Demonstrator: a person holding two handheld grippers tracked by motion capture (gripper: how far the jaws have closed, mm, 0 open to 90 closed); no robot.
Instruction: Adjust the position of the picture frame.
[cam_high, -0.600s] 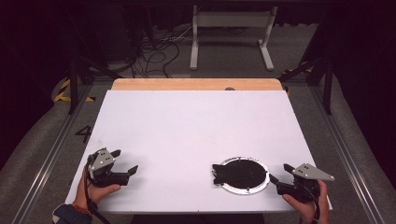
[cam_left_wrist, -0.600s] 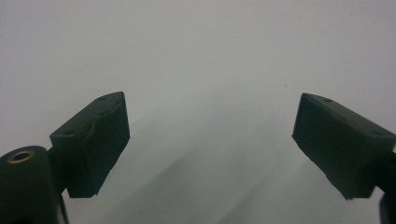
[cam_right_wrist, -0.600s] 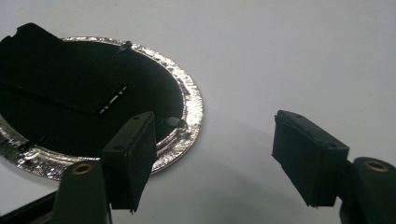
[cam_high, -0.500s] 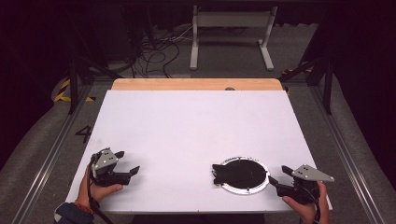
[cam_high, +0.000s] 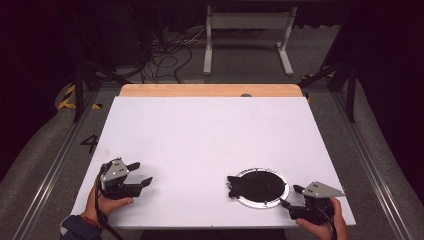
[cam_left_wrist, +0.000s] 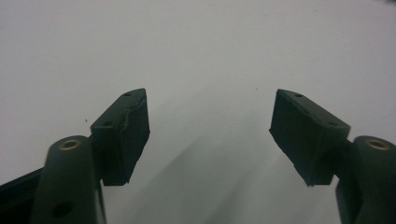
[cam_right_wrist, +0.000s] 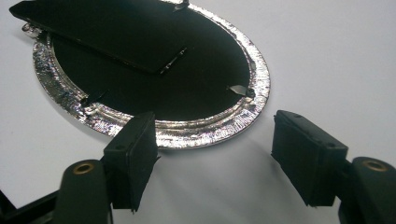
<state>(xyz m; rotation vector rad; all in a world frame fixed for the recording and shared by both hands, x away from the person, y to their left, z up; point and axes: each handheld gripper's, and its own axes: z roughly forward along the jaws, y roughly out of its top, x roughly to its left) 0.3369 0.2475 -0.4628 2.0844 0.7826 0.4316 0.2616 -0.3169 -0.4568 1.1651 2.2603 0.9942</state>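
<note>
Just past the tips of the right gripper (cam_right_wrist: 212, 149) lies a round silver frame (cam_right_wrist: 252, 100) with a black back, flat on the white table (cam_high: 210, 135). Its shiny rim sits right in front of the jaws, which stand wide apart with nothing between them but bare table. A flat black stand piece (cam_right_wrist: 107, 35) lies across the far part of the frame, and small metal clips (cam_right_wrist: 239, 89) stick up near the rim. From the high view, the frame (cam_high: 260, 187) is close to the right gripper (cam_high: 292, 197), a little to its left, near the table's front edge. Nothing sits between the gripper and the frame. Far off to the other side, the left gripper (cam_high: 140, 174) hovers over bare white table, well apart from the frame. Its jaws are also wide apart and hold nothing; the left gripper view (cam_left_wrist: 210, 135) has just plain table ahead of them. Beyond the table's far edge there is a wooden strip (cam_high: 210, 90), then a grey floor with tangled cables (cam_high: 170, 55) and a white stand (cam_high: 247, 30).
</note>
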